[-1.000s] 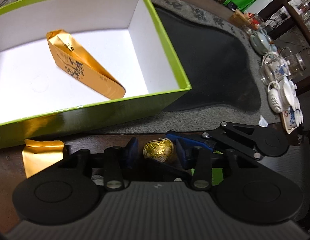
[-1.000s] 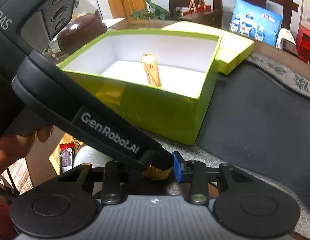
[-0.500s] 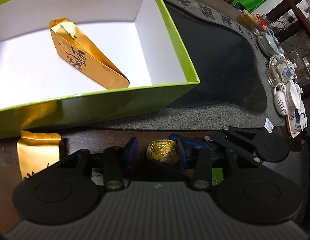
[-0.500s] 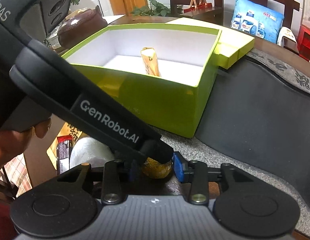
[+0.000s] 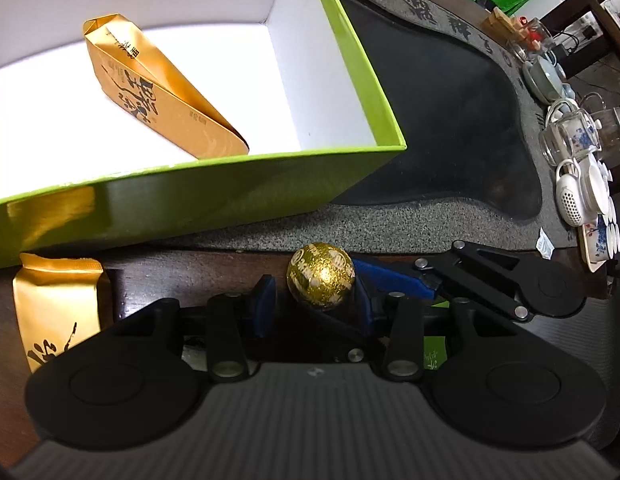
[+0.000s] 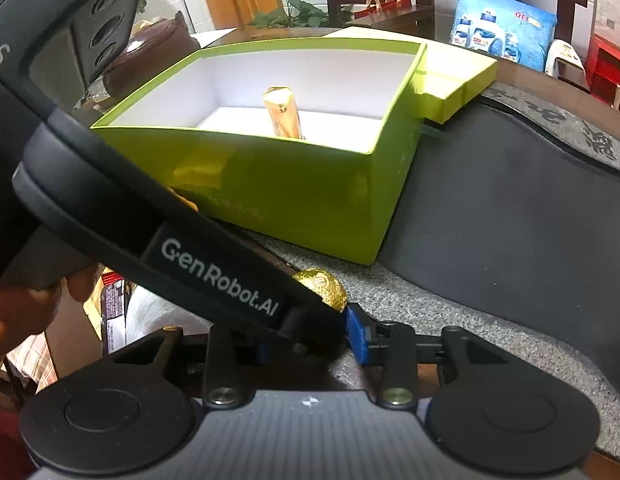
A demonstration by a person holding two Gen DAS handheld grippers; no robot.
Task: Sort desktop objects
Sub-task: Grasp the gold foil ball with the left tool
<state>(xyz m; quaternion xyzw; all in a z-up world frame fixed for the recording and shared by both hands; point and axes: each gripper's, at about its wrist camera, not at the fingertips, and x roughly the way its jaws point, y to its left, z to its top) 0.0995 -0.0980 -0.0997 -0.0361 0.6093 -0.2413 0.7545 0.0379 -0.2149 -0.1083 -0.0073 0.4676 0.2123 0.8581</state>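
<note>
A gold foil ball (image 5: 321, 275) sits between the blue pads of my left gripper (image 5: 313, 304), which is shut on it and holds it just in front of the green box (image 5: 214, 200). The ball also shows in the right wrist view (image 6: 321, 288), partly behind the left gripper's body. My right gripper (image 6: 310, 340) is open right beside the left one, its blue pad (image 6: 358, 340) next to the ball. One gold tea packet (image 5: 158, 96) lies inside the box. Another gold packet (image 5: 58, 308) lies on the wooden table left of the ball.
A dark stone tea tray (image 5: 449, 120) lies right of the box. A glass and porcelain tea set (image 5: 577, 168) stands at the far right edge. The box's lid (image 6: 453, 80) rests behind the box. A person's hand (image 6: 26, 300) holds the left gripper.
The left gripper has lifted the gold ball and carried it toward the green box. The box looks closer in both views. The right gripper stays beside it.
</note>
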